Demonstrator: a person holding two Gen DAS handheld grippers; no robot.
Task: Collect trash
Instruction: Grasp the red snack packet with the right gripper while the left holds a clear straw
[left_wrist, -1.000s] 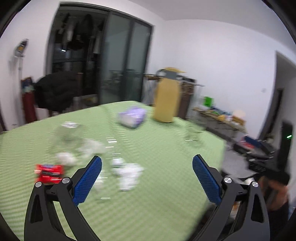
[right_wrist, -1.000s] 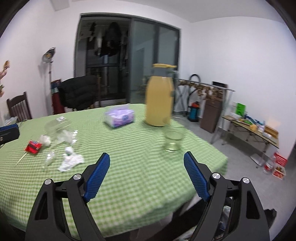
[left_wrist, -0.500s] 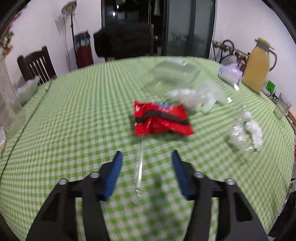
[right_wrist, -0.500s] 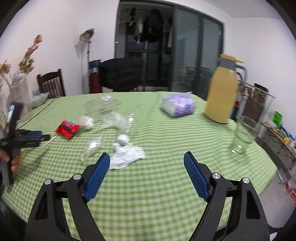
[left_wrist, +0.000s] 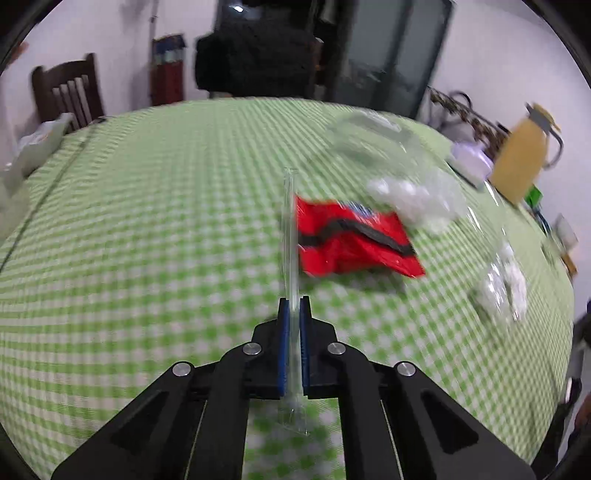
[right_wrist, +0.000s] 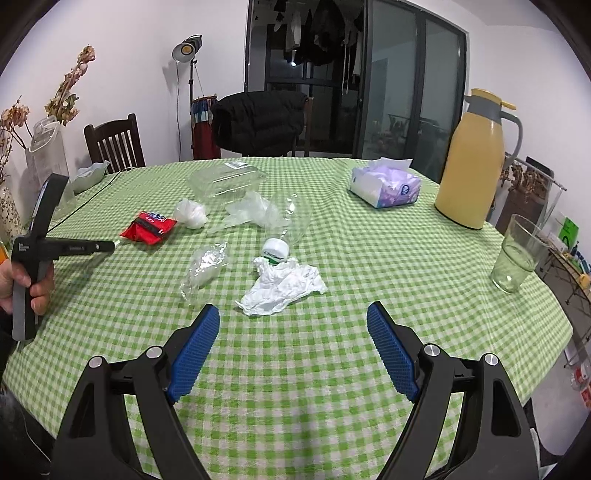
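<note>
My left gripper (left_wrist: 294, 301) is low over the green checked table (left_wrist: 147, 221). Its jaws are closing, and the blue pads press on a clear straw (left_wrist: 290, 229) that sticks out forward past a red wrapper (left_wrist: 351, 240). From the right wrist view, a hand holds the left gripper (right_wrist: 107, 245) beside the red wrapper (right_wrist: 149, 227). My right gripper (right_wrist: 293, 321) stands open, nothing between its fingers, just short of a crumpled white tissue (right_wrist: 282, 284). A crushed clear bottle with a white cap (right_wrist: 275, 251), a crinkled clear bag (right_wrist: 205, 267), a white wad (right_wrist: 192, 214) and a clear clamshell box (right_wrist: 225, 181) lie beyond.
A purple tissue pack (right_wrist: 386, 186), a yellow jug (right_wrist: 469, 162) and a drinking glass (right_wrist: 519, 254) stand at the right. A wooden chair (right_wrist: 114, 142), a vase of dried flowers (right_wrist: 44, 147) and a black cable (right_wrist: 92, 195) are at the left. The table edge is near on the right.
The left gripper swung left and down to the red wrapper and went from wide open to shut on the clear straw. The right gripper turned toward the trash and stayed open.
</note>
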